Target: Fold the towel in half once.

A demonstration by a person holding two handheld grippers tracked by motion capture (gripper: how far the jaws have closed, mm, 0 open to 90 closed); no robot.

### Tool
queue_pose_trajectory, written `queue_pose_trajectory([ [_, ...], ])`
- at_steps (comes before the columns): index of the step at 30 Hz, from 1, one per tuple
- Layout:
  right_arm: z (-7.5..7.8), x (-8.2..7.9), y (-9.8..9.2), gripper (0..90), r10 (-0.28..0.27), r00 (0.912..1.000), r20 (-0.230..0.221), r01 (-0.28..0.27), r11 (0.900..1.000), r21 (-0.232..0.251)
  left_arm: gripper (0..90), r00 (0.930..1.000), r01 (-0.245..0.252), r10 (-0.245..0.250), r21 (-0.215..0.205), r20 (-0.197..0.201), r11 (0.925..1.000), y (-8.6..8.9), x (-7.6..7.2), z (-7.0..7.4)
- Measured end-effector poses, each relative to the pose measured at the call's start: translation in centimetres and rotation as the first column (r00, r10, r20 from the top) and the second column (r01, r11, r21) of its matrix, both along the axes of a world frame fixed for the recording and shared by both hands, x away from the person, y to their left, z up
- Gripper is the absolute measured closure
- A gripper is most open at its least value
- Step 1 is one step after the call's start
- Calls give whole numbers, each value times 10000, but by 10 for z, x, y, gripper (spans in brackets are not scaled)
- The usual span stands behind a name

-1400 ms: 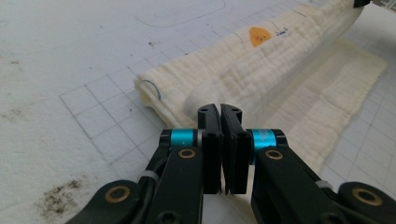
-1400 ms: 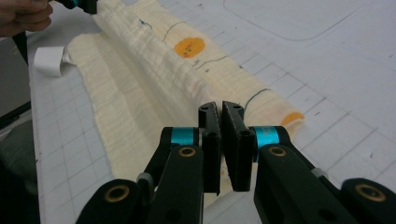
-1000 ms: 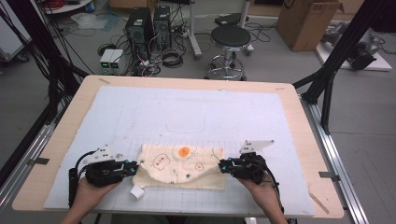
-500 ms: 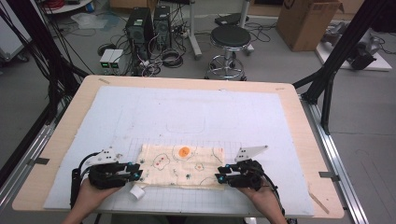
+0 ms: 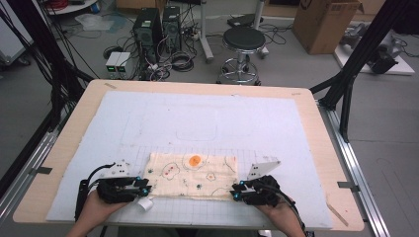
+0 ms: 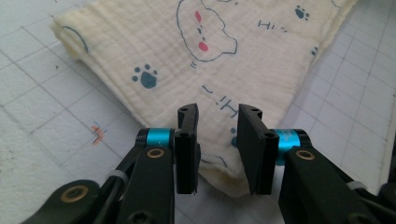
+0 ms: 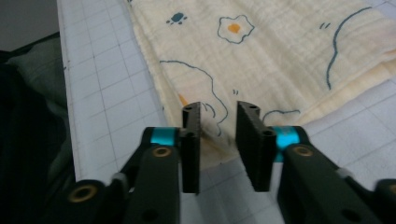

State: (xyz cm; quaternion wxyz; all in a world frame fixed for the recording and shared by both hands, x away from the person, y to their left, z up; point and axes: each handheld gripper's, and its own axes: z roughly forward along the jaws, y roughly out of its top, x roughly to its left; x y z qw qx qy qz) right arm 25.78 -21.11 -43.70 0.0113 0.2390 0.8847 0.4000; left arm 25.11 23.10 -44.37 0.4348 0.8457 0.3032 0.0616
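High view: a person's two hands reach in from the bottom edge of a bench [image 5: 59,163] covered by a pale gridded mat [image 5: 207,118]. A cream cloth [image 5: 193,175] printed with small cartoon drawings lies folded flat near the front of the mat. The left tongs [image 5: 146,186] sit at the cloth's near left corner, and the right tongs [image 5: 236,192] at its near right corner. Compared with a second ago, both tongs have drawn closer to the front edge, settling from the cloth's sides onto its two near corners. A small white object [image 5: 144,204] lies on the mat just beside the left tongs.

Left gripper view: the cloth [image 6: 205,70] spreads ahead, showing a bear outline and blue paw prints. Its corner lies between the two black jaws, which stand apart with a clear gap and have not pinched the fabric.

Right gripper view: the cloth [image 7: 261,56] shows a fried-egg print and blue lines, with layered folded edges at the right. Its corner reaches into the gap between the jaws, which also stand apart, nothing clamped.

Judging from this, the approach is finished and both corners are lined up for grasping; closing on them looks like the next step, probably toward lifting and folding the cloth.
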Motion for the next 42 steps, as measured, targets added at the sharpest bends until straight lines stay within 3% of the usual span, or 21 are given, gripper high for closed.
queue_pose_trajectory([
  [4, 1, 1, 0, 836, 12, 10000, 42, -12, 10000, 48, 718, 9999, -112, 112, 27, -2, 9999, 0, 0, 0],
  [13, 17, -1, 1, 849, 30, 9990, 455, -53, 9987, 503, 760, 9998, -201, 201, 98, 11, 9997, 1, 1, 0],
  [20, 27, -10, -3, 850, 28, 9987, 510, -68, 9968, 795, 771, 9997, -261, 262, 43, -17, 9996, 1, 1, 0],
  [26, 14, -14, -1, 848, 283, 9996, 97, -286, 9991, 304, 770, 9996, -266, 266, 49, 8, 9996, 1, 1, 0],
  [28, 9, -13, -1, 829, 346, 9993, -137, -344, 9992, 187, 765, 9995, -302, 302, -1, -39, 9995, 1, 1, 0],
  [30, 7, -12, -1, 750, 435, 9982, -407, -426, 9989, 216, 742, 9995, -315, 315, -50, 33, 9995, 2, 0, 1],
  [32, 11, -12, -2, 699, 544, 9971, -524, -513, 9970, 587, 727, 9994, -346, 349, -436, 68, 9984, 3, -1, 4],
  [34, 18, -13, -2, 613, 685, 9971, -338, -642, 9914, 1144, 706, 9991, -373, 390, -806, 194, 9960, 4, -2, 8],
  [36, 23, -12, -2, 607, 692, 9973, -232, -651, 9873, 1448, 692, 9987, -323, 364, -1094, 357, 9935, 3, -2, 11],
  [39, 24, -6, 3, 667, 484, 9986, -227, -450, 9901, 1328, 688, 9984, -234, 291, -1165, 480, 9929, -4, -1, 13],
  [42, 16, 1, 11, 755, 413, 9987, -300, -386, 9955, 860, 762, 9983, -10, 51, -705, 587, 9975, -14, 0, 10],
])
